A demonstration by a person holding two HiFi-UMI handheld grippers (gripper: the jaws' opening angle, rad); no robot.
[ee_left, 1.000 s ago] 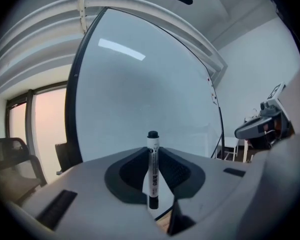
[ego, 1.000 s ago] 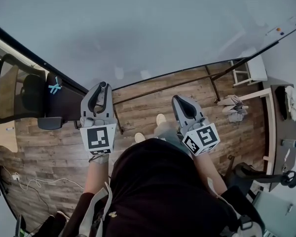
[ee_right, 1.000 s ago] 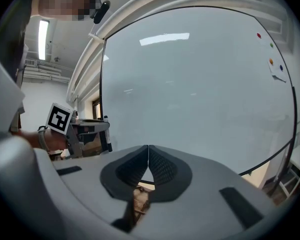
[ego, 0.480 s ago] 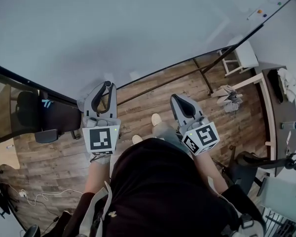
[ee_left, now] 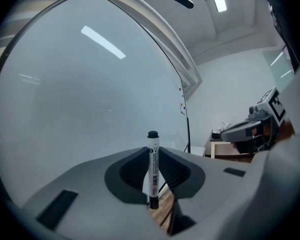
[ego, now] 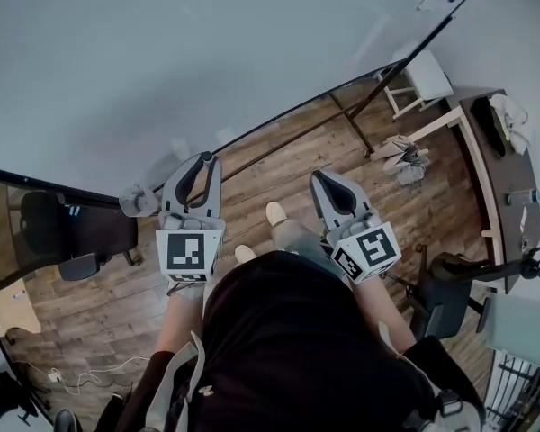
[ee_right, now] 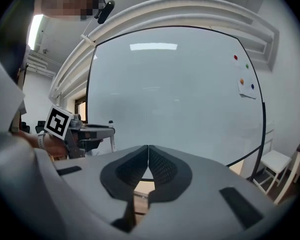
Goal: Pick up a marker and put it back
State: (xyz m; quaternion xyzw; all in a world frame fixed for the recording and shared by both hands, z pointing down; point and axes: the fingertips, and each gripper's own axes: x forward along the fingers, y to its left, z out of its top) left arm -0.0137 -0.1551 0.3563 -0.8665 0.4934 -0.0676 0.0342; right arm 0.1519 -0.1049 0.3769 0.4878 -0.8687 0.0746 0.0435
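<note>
**Head view: one marker held, one gripper empty**

The head view looks down on a person in a dark top who stands close to a big whiteboard (ego: 207, 52). The person holds a gripper in each hand, and both point away toward the board.

The left gripper (ego: 207, 158) has the marker (ee_left: 152, 166) pinched between its two jaws. In the left gripper view the marker stands straight up. It has a white body with dark print and a black cap on top. The jaws press on its sides, one on the left and one on the right, and the cap pokes up above them. The marker is up in the air in front of the board, not lying on anything.

The right gripper (ego: 319, 178) is just to the right of the left one. In the right gripper view its jaws are closed tight together with nothing between them.

A brown wood floor (ego: 279, 178) shows under the board. A black chair (ego: 36, 232) is on the far left. A white stool (ego: 427, 75) is on the far right, near a dark desk (ego: 504, 178). A few small coloured dots (ee_right: 242, 71) sit on the right side of the board.
</note>
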